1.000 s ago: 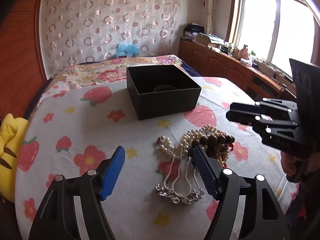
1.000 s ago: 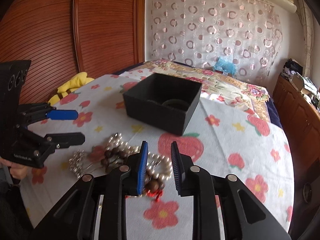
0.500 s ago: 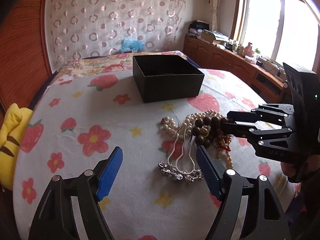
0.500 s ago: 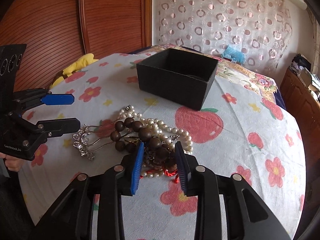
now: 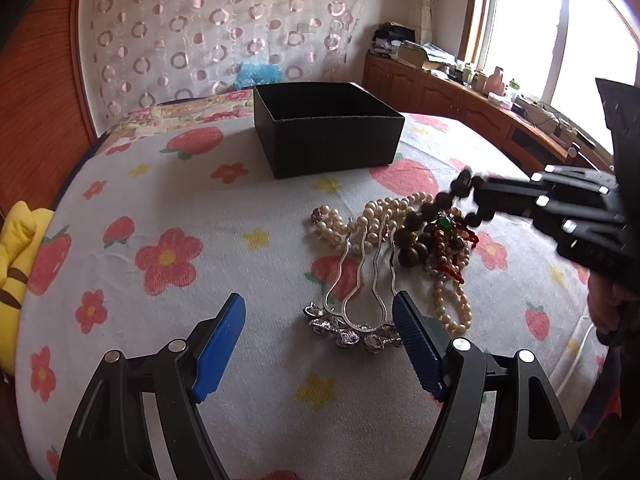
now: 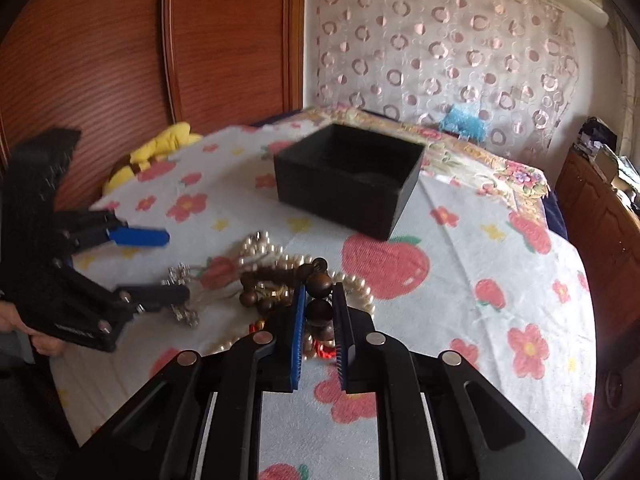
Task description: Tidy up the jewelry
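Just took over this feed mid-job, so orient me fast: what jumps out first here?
The tangled jewelry pile at the middle of the flowered cloth: the right gripper has its jaws shut on the dark wooden bead bracelet, amid pearl strands. The left gripper hangs open by the silver hair comb. Behind the pile sits an open black box.

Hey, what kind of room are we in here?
Most likely a bedroom in a home: a floral bedspread covers what looks like a bed, a wooden wardrobe stands beside it, and a circle-patterned curtain hangs behind.
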Demonstrator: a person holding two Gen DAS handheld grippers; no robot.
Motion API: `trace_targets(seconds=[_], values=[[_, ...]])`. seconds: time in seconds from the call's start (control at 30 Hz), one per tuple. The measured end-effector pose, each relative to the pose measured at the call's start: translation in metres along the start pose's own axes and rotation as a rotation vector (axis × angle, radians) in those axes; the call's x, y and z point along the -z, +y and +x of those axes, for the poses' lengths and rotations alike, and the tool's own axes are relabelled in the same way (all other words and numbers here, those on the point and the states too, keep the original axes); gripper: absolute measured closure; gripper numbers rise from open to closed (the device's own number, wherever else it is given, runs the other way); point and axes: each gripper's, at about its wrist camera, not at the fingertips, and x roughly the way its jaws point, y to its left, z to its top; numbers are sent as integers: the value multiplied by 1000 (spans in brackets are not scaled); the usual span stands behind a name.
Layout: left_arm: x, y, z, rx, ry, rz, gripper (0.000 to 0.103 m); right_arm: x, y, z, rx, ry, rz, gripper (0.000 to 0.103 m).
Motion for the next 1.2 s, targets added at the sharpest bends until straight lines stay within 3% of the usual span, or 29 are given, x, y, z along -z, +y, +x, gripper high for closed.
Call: trace_targets(seconds=[0.23, 0.47, 0.9, 0.97, 1.03, 1.2], values=[[1, 0, 4, 5, 16, 0, 30, -18, -11, -36, 41, -109, 27, 88], [0, -6, 5, -4, 23, 24, 30, -28, -26, -56, 80, -160, 61, 88], [0, -28, 15, -13, 78, 98, 30, -35, -31, -62, 85, -173, 79, 88], [1, -27, 14, -18, 74, 102, 33, -34, -30, -60, 82, -169, 82, 88], [2, -27, 11, -34, 68, 111, 42, -32, -30, -58, 81, -164, 86, 88], [7, -21, -3, -13, 45, 87, 42, -30, -32, -56, 83, -159, 90, 88]])
